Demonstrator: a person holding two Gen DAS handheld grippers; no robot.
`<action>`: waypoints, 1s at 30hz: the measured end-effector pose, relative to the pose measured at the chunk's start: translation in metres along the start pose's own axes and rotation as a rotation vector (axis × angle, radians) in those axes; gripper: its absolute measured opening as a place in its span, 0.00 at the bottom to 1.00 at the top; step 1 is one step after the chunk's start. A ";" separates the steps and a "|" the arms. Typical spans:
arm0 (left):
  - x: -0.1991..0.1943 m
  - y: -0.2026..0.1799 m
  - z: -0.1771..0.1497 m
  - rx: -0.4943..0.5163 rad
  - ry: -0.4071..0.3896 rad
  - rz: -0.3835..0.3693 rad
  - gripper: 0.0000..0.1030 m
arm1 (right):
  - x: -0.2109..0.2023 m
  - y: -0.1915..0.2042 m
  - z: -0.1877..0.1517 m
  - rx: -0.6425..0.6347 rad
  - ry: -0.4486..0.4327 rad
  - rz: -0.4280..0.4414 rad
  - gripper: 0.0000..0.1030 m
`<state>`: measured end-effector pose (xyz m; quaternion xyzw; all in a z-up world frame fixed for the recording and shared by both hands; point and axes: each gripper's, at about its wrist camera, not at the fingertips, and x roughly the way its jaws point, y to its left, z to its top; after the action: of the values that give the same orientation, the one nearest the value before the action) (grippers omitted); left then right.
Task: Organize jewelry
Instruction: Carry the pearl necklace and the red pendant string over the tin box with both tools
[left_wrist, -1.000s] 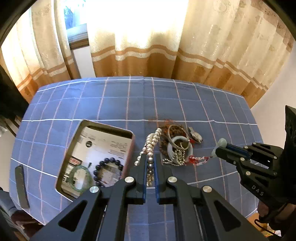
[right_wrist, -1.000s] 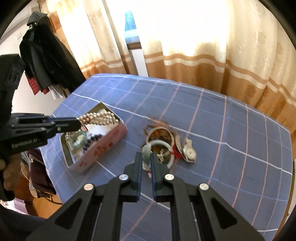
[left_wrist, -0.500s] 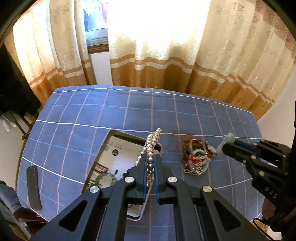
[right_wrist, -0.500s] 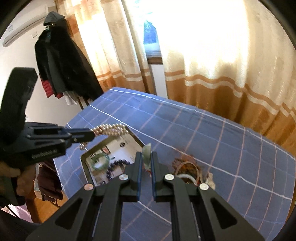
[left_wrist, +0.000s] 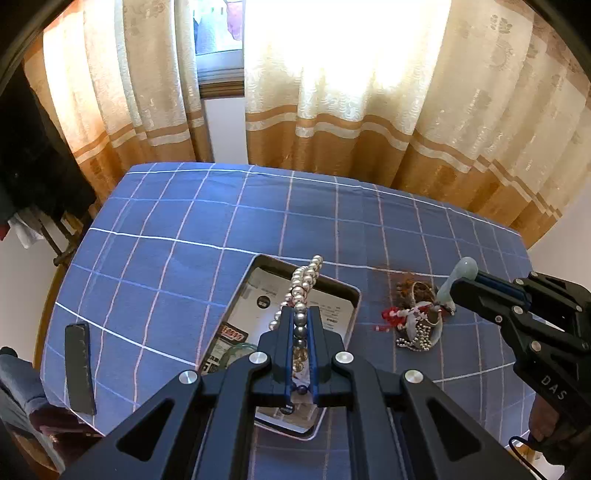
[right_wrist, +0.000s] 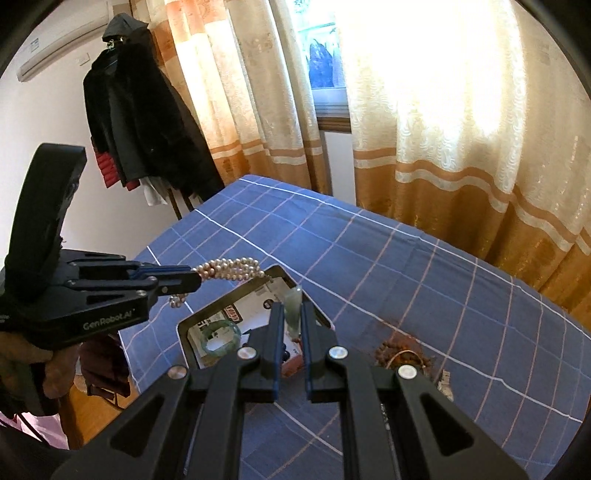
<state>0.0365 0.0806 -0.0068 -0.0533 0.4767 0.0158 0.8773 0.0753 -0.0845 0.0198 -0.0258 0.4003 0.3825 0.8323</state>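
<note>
My left gripper (left_wrist: 300, 314) is shut on a pearl necklace (left_wrist: 306, 281) and holds it above the open metal tin (left_wrist: 354, 295). The necklace also shows in the right wrist view (right_wrist: 231, 268). My right gripper (right_wrist: 292, 306) is shut on a pale green jade pendant (right_wrist: 293, 305), held in the air to the right of the tin (right_wrist: 183, 325); the pendant also shows in the left wrist view (left_wrist: 460, 275). A green bangle (right_wrist: 221, 336) lies in the tin. A pile of remaining jewelry (left_wrist: 415, 315) sits on the blue checked cloth (left_wrist: 184, 236).
A dark flat strip (left_wrist: 79, 367) lies near the table's left edge. Curtains (left_wrist: 369, 110) hang behind the table. A dark coat (right_wrist: 140, 122) hangs on a rack to the left. The floor drops off beyond the table's near edge.
Both grippers have risen and shifted left, carrying the pearl necklace and the jade pendant. The tin now lies under the left gripper, and the jewelry pile appears smaller and farther right.
</note>
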 end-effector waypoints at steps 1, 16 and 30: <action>0.000 0.002 0.000 -0.002 0.000 0.002 0.05 | 0.001 0.001 0.001 -0.001 0.001 0.002 0.11; 0.012 0.026 0.004 -0.032 0.015 0.023 0.05 | 0.022 0.011 0.014 -0.024 0.020 0.031 0.11; 0.036 0.039 0.016 -0.039 0.034 0.030 0.05 | 0.055 0.015 0.027 -0.029 0.054 0.042 0.11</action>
<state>0.0665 0.1207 -0.0311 -0.0636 0.4920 0.0376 0.8674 0.1040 -0.0302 0.0043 -0.0398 0.4176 0.4046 0.8126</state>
